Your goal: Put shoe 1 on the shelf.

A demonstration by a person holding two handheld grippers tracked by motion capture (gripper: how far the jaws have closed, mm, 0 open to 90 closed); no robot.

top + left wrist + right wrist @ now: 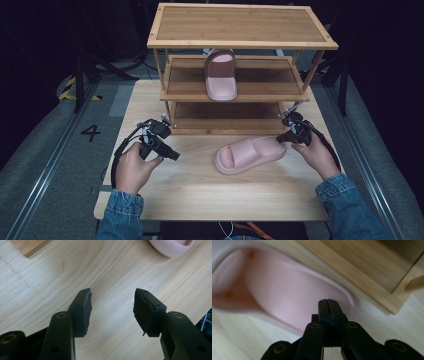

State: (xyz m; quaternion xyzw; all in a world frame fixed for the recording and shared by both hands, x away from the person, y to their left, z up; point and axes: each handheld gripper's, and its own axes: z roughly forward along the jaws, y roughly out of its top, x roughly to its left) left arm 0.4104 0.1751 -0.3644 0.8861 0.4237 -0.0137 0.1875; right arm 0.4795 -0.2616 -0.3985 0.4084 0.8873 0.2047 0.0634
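While the pink slipper (250, 154) is lying on its sole near the desk's (200, 190) right edge, just in front of the wooden rack (240, 85), the right gripper (284, 139) is hovering at its heel with fingers (328, 307) pressed together, gripping nothing. The left gripper (172, 155) is pointing at the toe end from well apart, fingers (83, 305) standing wide over bare wood.

The front half of the desk (200, 195) is bare wood, so a hand can pass there freely. The wooden rack (240, 75) blocks the whole back edge. One pink slipper (250, 154) lies before it, right of the middle.
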